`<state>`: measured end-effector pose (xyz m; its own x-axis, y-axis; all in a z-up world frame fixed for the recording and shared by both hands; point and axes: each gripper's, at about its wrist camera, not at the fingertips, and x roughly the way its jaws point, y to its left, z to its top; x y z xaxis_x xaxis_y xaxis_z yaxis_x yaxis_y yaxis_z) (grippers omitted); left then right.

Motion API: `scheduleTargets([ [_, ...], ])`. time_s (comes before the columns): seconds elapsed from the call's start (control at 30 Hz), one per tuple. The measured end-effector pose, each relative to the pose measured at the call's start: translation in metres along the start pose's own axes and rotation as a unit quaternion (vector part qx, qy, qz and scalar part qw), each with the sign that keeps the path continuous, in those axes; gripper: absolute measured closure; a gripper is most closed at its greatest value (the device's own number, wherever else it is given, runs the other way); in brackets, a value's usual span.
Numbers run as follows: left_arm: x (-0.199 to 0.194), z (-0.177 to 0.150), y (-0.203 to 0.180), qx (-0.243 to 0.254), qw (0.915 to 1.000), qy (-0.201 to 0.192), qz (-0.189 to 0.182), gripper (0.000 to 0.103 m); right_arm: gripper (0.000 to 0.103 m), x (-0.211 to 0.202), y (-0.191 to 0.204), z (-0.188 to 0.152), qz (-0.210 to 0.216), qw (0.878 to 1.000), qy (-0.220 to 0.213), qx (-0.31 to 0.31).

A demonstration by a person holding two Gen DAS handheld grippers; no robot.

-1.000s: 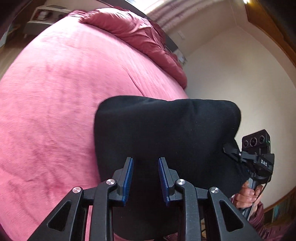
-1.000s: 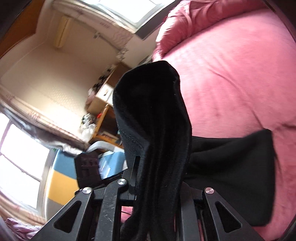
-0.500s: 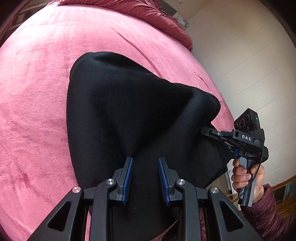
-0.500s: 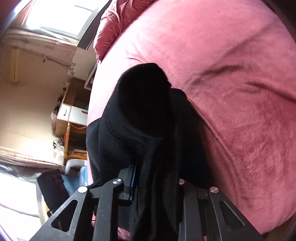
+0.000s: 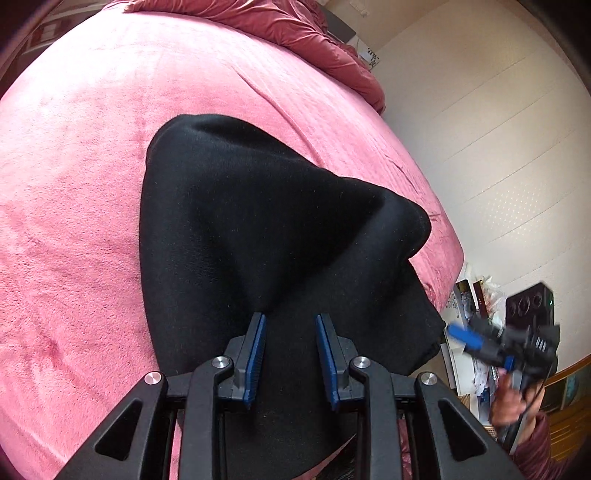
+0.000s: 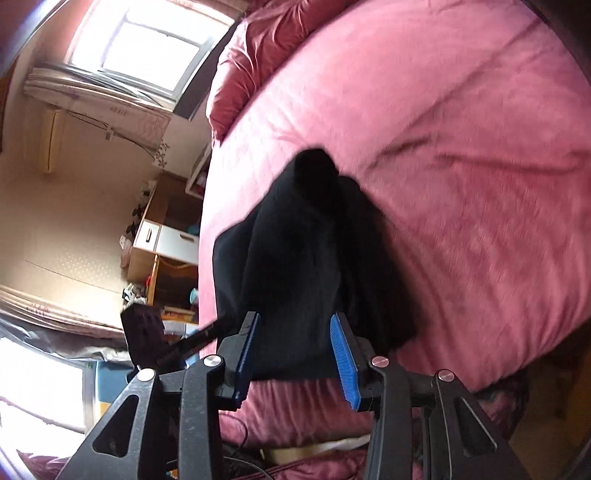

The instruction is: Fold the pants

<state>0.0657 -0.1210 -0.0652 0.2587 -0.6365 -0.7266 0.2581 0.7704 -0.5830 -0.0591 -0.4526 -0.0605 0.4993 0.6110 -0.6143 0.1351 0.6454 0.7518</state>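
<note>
Pink bed (image 5: 74,229) fills most of both views, with a rumpled darker duvet (image 5: 303,33) bunched at its far end. Black pants (image 5: 258,229) lie heaped on the bed by its near edge, just ahead of both tools, one fold peaking up. Left hand-held gripper (image 5: 290,354): blue pads part-way apart, black cloth running up between them and under the frame; can't tell if the pads actually pinch it. Right hand-held gripper (image 6: 295,356): jaws opening, pants just ahead of and between the pads, not pressed. It shows blurred off the bed edge in the left view, a hand (image 5: 511,402) on its handle.
</note>
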Motion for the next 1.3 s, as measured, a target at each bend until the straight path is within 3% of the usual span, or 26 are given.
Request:
scheduleTargets([
  [0.13,-0.017,-0.011,0.009,0.007,1.0000,-0.005,0.003,0.075,0.063,0.029,-0.017,-0.013,-0.038,0.998,0.016,0.036],
  [0.27,-0.029,-0.013,0.004,0.019,0.9997,-0.012,0.008,0.075,0.093,0.038,-0.029,-0.009,-0.070,0.996,-0.007,0.062],
  [0.5,-0.043,-0.019,-0.003,0.038,0.9990,-0.022,0.004,0.075,0.095,0.013,-0.007,-0.023,-0.075,0.997,-0.001,-0.012],
  [0.67,-0.030,-0.022,-0.007,0.052,0.9985,-0.001,0.016,0.075,0.095,0.026,-0.031,-0.028,-0.111,0.994,0.014,0.018],
  [0.77,-0.026,-0.023,-0.009,0.064,0.9975,0.005,0.029,0.075,0.092,0.034,-0.034,-0.028,-0.120,0.992,0.028,0.012],
  [0.9,-0.030,-0.022,-0.009,0.064,0.9975,-0.004,0.029,0.075,0.075,0.022,-0.025,-0.021,-0.123,0.992,0.034,-0.017],
  [1.07,-0.031,-0.027,-0.022,0.093,0.9944,-0.024,0.044,0.075,0.055,-0.005,-0.014,0.012,-0.120,0.992,-0.030,-0.027],
  [1.2,-0.029,-0.033,-0.035,0.128,0.9901,-0.024,0.052,0.074,0.046,0.015,-0.010,0.058,-0.117,0.991,-0.060,-0.017],
  [1.3,-0.022,-0.037,-0.041,0.144,0.9880,-0.013,0.053,0.075,0.046,0.037,-0.010,0.090,-0.103,0.993,-0.064,0.010],
])
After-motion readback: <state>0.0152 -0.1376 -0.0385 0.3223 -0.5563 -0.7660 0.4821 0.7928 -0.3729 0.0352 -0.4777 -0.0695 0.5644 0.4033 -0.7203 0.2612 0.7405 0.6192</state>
